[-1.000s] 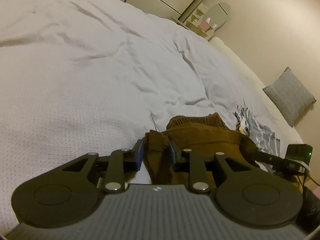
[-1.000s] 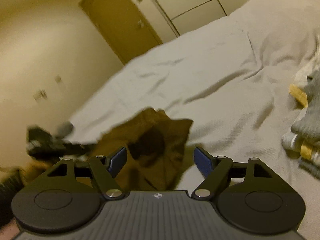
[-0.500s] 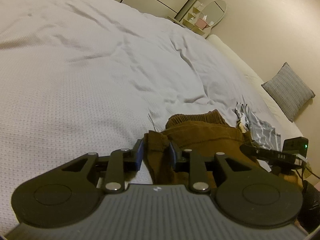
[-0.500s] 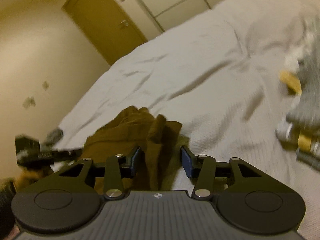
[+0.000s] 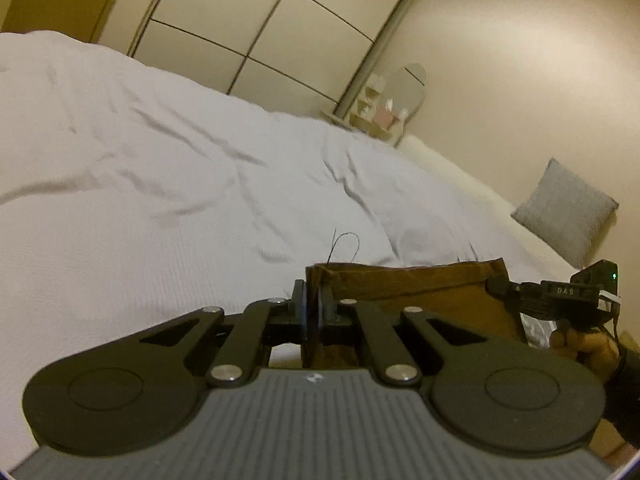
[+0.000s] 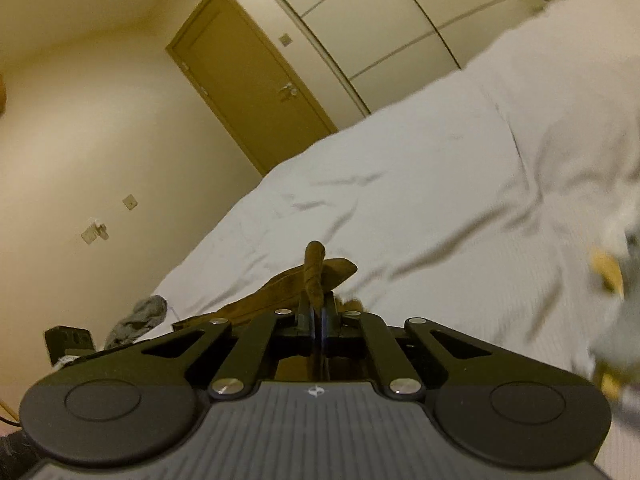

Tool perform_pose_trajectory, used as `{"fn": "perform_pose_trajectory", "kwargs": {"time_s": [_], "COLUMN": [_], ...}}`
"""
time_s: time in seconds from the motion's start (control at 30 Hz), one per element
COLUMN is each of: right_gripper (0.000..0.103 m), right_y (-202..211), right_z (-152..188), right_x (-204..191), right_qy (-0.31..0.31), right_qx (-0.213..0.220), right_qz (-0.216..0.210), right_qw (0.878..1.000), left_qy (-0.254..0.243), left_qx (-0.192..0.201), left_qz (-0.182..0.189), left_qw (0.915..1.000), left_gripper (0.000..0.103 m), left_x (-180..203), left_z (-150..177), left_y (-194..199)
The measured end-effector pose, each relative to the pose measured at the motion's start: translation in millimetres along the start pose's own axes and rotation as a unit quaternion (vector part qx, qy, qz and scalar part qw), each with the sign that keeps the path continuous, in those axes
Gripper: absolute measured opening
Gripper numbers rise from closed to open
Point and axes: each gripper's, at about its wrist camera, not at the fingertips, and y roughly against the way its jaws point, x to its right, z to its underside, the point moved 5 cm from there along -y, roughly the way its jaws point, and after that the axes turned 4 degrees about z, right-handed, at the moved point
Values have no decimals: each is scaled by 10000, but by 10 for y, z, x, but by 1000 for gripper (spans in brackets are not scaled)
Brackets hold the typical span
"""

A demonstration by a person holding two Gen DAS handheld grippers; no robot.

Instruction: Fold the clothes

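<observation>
A brown garment point(image 5: 416, 288) hangs stretched between the two grippers above the white bed point(image 5: 160, 200). My left gripper point(image 5: 312, 308) is shut on its left corner, and the cloth's top edge runs level to the right. In the right wrist view the same brown garment point(image 6: 304, 280) bunches up between the fingers of my right gripper point(image 6: 319, 320), which is shut on its other corner. The right gripper's body point(image 5: 560, 296) and the hand point(image 5: 588, 346) holding it show at the right in the left wrist view. The garment's lower part is hidden behind the gripper bodies.
A grey cushion point(image 5: 568, 208) leans on the wall at the bed's far right. A small shelf and mirror point(image 5: 392, 112) stand by the wardrobe doors point(image 5: 260, 28). A grey garment point(image 6: 140, 316) lies on the bed's left edge. A blurred pile of clothes point(image 6: 616, 280) lies right. A door point(image 6: 248, 76) is behind.
The right gripper closed on the brown garment. Both grippers then lifted, pulling the crumpled garment up off the bed into a taut, level edge; both views now tilt up toward the walls.
</observation>
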Motion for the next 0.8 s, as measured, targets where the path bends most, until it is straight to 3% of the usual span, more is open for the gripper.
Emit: {"fn": "perform_pose_trajectory", "kwargs": {"time_s": [0.23, 0.33, 0.4, 0.53, 0.63, 0.8], "right_gripper": [2, 12, 30, 30, 30, 29], "right_y": [-537, -538, -412, -131, 210, 453], "right_z": [-31, 41, 53, 81, 127, 513], "right_x": [162, 240, 249, 212, -113, -845], "right_qy": [244, 258, 260, 345, 841, 1911], "right_qx": [-430, -516, -387, -124, 102, -59], "right_qz": [426, 726, 892, 1159, 1021, 414], "right_qw": [9979, 9957, 9949, 9926, 9912, 9807], "left_qy": [370, 363, 301, -203, -724, -1714], "left_qx": [-553, -668, -694, -617, -524, -636], "left_qz": [-493, -594, -688, -1062, -1261, -917], "left_qw": [9966, 9953, 9948, 9922, 9880, 9789], "left_gripper": [2, 4, 5, 7, 7, 8], "left_x": [-350, -369, -359, -202, 31, 708], "left_z": [121, 163, 170, 160, 165, 426], "left_y": [-383, -387, -350, -96, 126, 266]}}
